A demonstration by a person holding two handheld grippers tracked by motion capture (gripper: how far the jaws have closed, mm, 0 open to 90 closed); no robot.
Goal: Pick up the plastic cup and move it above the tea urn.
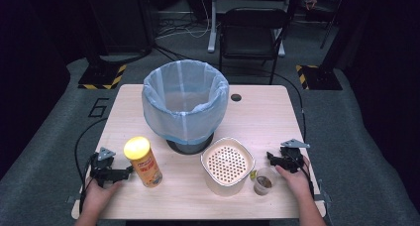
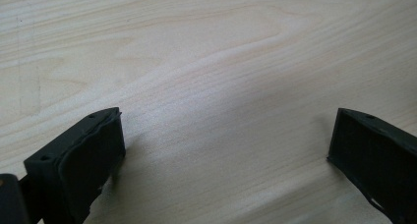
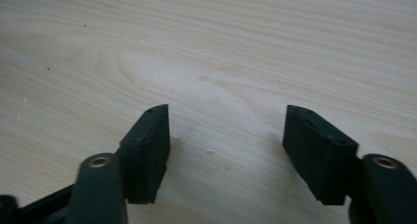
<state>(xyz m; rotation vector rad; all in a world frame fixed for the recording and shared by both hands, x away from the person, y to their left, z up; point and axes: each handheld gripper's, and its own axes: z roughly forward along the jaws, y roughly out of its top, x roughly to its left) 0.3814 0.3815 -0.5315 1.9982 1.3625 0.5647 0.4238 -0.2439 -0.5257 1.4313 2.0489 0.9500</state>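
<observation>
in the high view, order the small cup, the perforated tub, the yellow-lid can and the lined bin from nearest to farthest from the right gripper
1. small cup, just left of the right gripper, near the table's front edge.
2. perforated tub, left of the cup.
3. lined bin, at the back middle.
4. yellow-lid can, far across by the left gripper.

The bin and the can are close to call.

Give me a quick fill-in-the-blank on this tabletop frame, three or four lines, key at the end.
1. The can beside the left gripper has a ____ lid.
2. The bin at the middle of the table is lined with a pale ____ bag.
3. The small clear cup stands between the perforated container and the ____ gripper.
4. In both gripper views the jaws stand ____, with bare wood between them.

Missing words: yellow; blue; right; open
</observation>
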